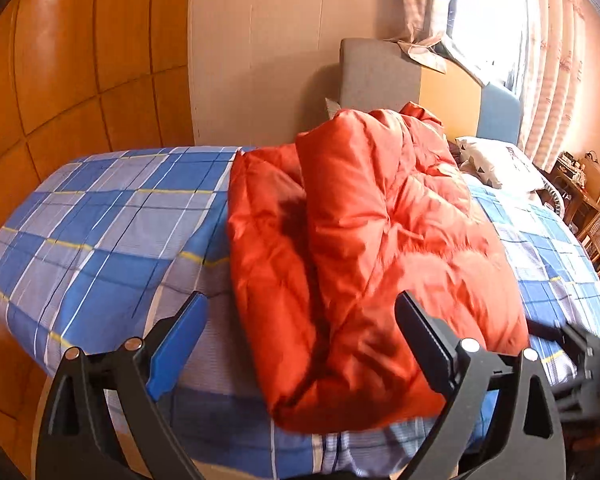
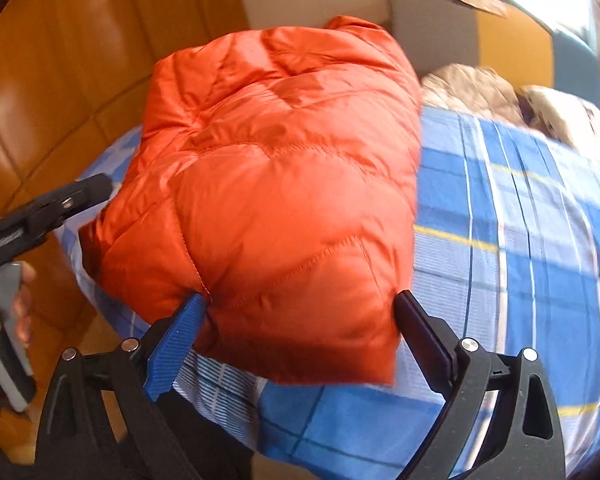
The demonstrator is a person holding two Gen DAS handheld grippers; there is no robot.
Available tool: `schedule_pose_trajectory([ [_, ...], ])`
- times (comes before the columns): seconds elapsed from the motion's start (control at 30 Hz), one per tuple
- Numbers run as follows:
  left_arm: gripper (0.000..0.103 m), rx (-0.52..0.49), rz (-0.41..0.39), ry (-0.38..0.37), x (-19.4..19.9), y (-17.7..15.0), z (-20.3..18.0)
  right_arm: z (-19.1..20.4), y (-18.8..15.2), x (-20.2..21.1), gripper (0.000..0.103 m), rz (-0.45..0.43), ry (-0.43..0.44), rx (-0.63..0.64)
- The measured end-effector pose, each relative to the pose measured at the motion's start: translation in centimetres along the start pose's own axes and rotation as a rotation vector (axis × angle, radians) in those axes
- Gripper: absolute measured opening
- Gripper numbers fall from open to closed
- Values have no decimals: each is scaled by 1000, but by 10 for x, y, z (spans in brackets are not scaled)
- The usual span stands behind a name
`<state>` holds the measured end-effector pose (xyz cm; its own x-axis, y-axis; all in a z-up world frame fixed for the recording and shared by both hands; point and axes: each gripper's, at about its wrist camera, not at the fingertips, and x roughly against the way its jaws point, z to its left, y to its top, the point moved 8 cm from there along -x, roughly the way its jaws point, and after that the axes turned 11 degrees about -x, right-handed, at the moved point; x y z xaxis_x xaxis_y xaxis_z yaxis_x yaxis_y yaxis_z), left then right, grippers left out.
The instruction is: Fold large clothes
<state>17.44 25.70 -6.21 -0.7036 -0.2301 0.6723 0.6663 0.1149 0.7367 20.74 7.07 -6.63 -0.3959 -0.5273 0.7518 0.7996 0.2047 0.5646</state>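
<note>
An orange quilted down jacket (image 1: 364, 248), folded into a thick bundle, lies on a bed with a blue plaid sheet (image 1: 100, 232). My left gripper (image 1: 300, 316) hovers over the bundle's near end with its jaws wide open. Its blue pad is over the sheet and its black finger over the fabric, neither pressing. In the right wrist view the jacket (image 2: 276, 184) fills the middle. My right gripper (image 2: 300, 308) is open, straddling the jacket's near corner. The blue pad brushes the fabric without any grip. A finger (image 2: 92, 188) of the left gripper shows at the left, held by a hand (image 2: 20, 312).
A grey headboard (image 1: 376, 76) and a patterned pillow (image 1: 496, 160) are at the far end of the bed. Glossy wooden wardrobe panels (image 1: 80, 60) stand to the left. A curtained window (image 1: 492, 12) and rattan furniture (image 1: 596, 220) are on the right.
</note>
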Motion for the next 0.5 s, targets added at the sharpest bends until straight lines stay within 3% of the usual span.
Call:
schedule_pose_trajectory([
  [0.1,96,-11,-1,-7,-10,7,-2,-6,-2,6,95,-4,51,-53],
  [0.23,96,-20,11,-12,-23,10,-5,-24,17,13,100,16,183,-182],
  [0.37,96,-27,27,-27,-37,9,-3,-39,37,3,100,31,204,-241],
  [0.5,98,-58,25,-90,-48,9,-2,-44,52,-23,100,82,262,-291],
])
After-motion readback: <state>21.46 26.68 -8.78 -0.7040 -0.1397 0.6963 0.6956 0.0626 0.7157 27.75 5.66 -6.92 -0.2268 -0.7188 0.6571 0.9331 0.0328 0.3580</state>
